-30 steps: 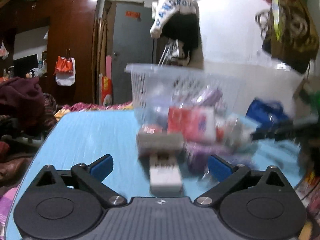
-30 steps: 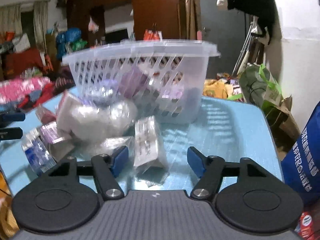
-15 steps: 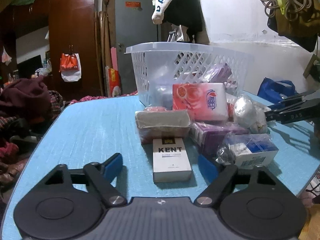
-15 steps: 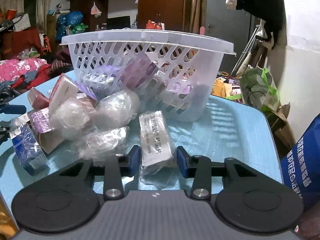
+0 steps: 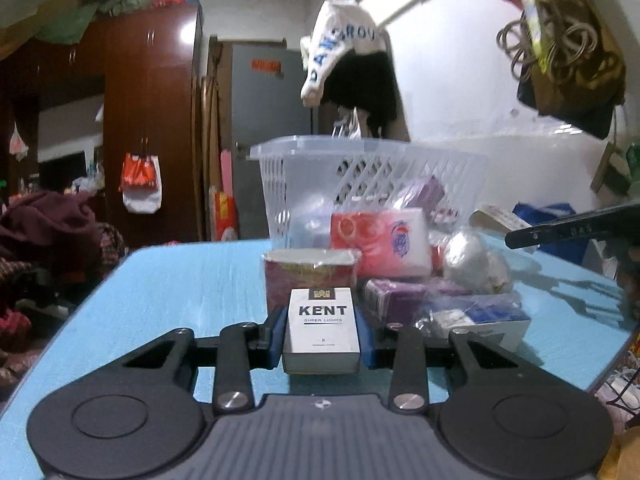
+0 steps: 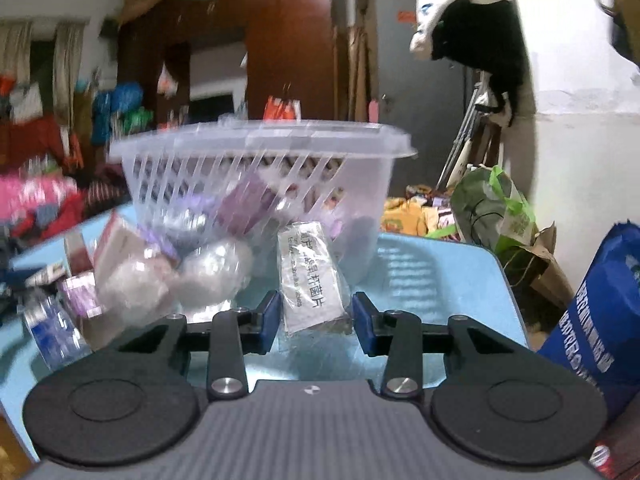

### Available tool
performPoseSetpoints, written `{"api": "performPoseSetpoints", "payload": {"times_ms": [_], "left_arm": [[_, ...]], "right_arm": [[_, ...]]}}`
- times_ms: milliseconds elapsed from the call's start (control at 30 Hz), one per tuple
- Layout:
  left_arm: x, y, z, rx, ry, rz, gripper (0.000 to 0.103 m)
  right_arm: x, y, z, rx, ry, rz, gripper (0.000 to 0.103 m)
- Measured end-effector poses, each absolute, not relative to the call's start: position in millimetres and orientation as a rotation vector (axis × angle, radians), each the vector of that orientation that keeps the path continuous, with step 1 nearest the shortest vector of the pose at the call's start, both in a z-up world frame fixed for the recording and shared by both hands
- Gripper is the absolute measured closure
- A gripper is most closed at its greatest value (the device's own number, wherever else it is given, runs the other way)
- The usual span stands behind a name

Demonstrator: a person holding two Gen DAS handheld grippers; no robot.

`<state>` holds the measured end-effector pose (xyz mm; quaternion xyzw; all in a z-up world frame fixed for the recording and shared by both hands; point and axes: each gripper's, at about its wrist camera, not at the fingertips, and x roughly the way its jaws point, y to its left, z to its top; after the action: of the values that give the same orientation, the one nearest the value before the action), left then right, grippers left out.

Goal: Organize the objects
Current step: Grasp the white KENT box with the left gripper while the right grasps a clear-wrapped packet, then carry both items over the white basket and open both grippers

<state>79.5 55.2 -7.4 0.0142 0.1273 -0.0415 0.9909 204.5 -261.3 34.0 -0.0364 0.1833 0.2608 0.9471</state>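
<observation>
From where I stand, the left tool (image 5: 322, 338) has just closed its blue pads on the sides of the white KENT cigarette pack (image 5: 321, 330), which sits on the blue desk (image 5: 168, 300) at the near left edge of the heap; the pads press both flanks, so I would call that a firm hold. Just beyond the pack lies a dark red wrapped box (image 5: 310, 276), and behind that a pink tissue pack (image 5: 380, 240) leans against the white slotted basket (image 5: 360, 172) at the far middle of the desk. To the right are a purple box (image 5: 404, 300), a crinkly clear bundle (image 5: 476, 266) and a blue-and-white box in plastic film (image 5: 476, 320). At the right side of the heap the right tool (image 6: 312, 316) holds a clear-wrapped sachet with black printing (image 6: 310, 280), its narrowed jaws catching the crinkled wrapper's edges; the view there is blurred, so I cannot say how snug that hold is. The sachet stands up between the jaws in front of the basket wall, and looks to be off the desk. Both items, I judge, are meant for the basket, which already holds several packets. To do it well, lift the cigarette pack straight up first so it clears the red box, carry each thing over the rim, not against the slotted wall, and let go low inside. The soft sachet may slip or sag, so I would move that hand gently and keep the two tools apart above the rim.
</observation>
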Motion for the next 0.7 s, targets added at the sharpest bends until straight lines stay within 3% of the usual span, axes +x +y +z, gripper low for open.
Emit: {"api": "performPoseSetpoints", "payload": {"times_ms": [533, 700], "left_arm": [[57.1, 64.1, 6.3, -0.029, 0.101, -0.145, 0.063], [65.8, 55.6, 48.9, -0.008, 0.034, -0.180, 0.063]], "right_arm": [[194.6, -292.3, 35.8, 0.140, 0.206, 0.601, 0.060], [192.7, -284.0, 55.9, 0.165, 0.114, 0.588, 0.060]]}}
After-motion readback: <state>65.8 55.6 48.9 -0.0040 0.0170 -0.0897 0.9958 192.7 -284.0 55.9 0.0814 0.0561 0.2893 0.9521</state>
